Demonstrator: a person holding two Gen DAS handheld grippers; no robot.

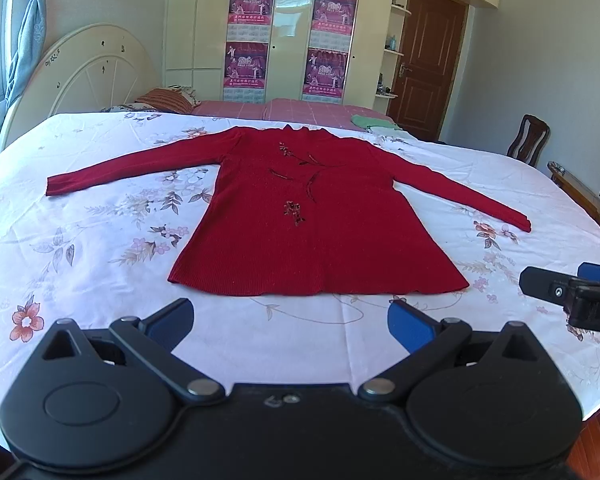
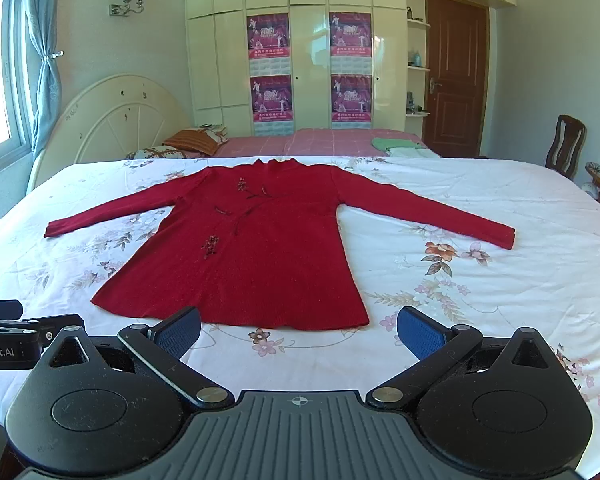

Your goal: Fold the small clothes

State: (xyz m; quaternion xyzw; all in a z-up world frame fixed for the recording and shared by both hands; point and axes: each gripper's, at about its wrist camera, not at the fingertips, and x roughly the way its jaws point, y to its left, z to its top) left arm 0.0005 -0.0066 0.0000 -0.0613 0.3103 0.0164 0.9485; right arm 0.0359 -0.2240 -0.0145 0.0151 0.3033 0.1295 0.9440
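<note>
A red sweater (image 1: 300,216) lies flat, sleeves spread, on the flowered bedsheet (image 1: 100,248), while the left gripper (image 1: 290,320) and right gripper (image 2: 298,330) hover near its hem, both spread wide and empty.

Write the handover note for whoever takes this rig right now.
Left claw: open, empty, held short of the hem.
Right claw: open, empty, also near the hem.
Red long-sleeved sweater: flat, front up, both sleeves spread, on the floral bedsheet.
Done: sweater laid out only.
Left: every fold; probably start by bringing the sleeves in over the body.
</note>
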